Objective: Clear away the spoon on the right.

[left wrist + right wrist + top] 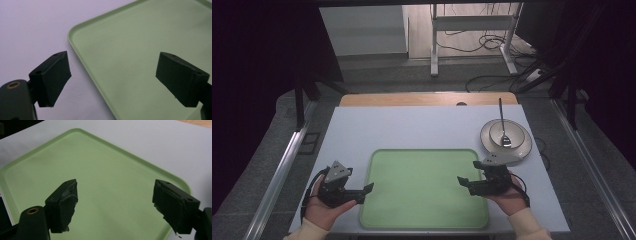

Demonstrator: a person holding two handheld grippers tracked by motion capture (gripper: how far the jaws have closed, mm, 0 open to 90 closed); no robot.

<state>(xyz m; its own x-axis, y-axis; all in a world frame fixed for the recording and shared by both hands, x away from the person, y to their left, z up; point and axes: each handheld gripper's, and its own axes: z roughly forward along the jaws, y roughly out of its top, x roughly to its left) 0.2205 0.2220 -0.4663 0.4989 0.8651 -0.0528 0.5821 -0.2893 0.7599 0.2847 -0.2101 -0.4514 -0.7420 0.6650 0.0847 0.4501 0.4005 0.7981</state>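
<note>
Pale green tray (424,187), rounded corners (raised rim).

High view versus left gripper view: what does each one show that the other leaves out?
The high view takes in the whole table, a plate carrying a bowl with a spoon, the right gripper, and the floor with cables beyond. The left gripper view gives a close look along the left gripper, jaws wide apart, over the tray's rounded corner. Both show the green tray and that gripper.
</note>
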